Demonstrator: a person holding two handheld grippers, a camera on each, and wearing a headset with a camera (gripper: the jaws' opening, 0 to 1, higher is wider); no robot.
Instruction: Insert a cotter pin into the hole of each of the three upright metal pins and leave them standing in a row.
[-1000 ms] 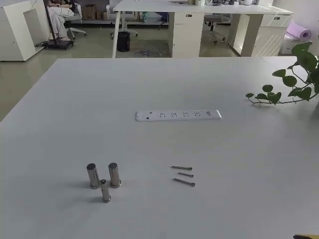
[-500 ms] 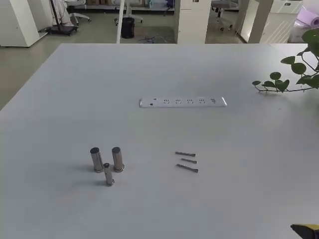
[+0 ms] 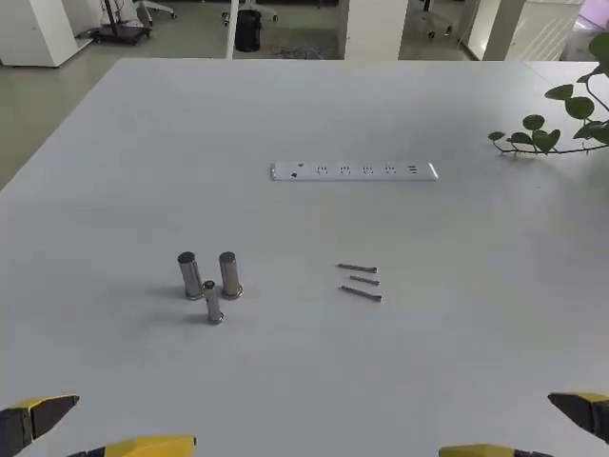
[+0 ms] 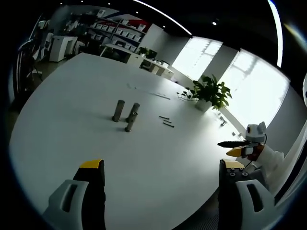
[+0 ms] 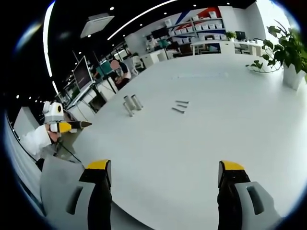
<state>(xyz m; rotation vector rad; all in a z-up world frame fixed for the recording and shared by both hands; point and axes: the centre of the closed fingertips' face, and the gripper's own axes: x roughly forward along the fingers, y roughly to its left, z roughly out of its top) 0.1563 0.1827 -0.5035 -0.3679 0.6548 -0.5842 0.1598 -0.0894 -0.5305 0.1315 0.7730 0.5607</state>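
Observation:
Three upright metal pins (image 3: pixel 211 282) stand in a tight cluster left of the table's centre, the shortest one (image 3: pixel 213 302) in front. Three cotter pins (image 3: pixel 360 281) lie side by side to their right. My left gripper (image 3: pixel 107 428) is open at the near left edge, and my right gripper (image 3: pixel 502 430) is open at the near right edge. Both are well short of the parts and hold nothing. The left gripper view has its open jaws (image 4: pixel 160 165) facing the metal pins (image 4: pixel 126 114) and cotter pins (image 4: pixel 165 120). From the right gripper (image 5: pixel 164 166), the metal pins (image 5: pixel 130 103) and cotter pins (image 5: pixel 179 106) lie far ahead.
A white power strip (image 3: pixel 354 171) lies across the table (image 3: pixel 304 371) beyond the parts. A trailing green plant (image 3: pixel 557 129) sits at the far right edge. Desks and shelving stand past the table's far edge.
The head camera has tilted down, so everything has shifted up in the picture. Both grippers' yellow-tipped jaws have come into the bottom corners. The pins and cotter pins have not moved.

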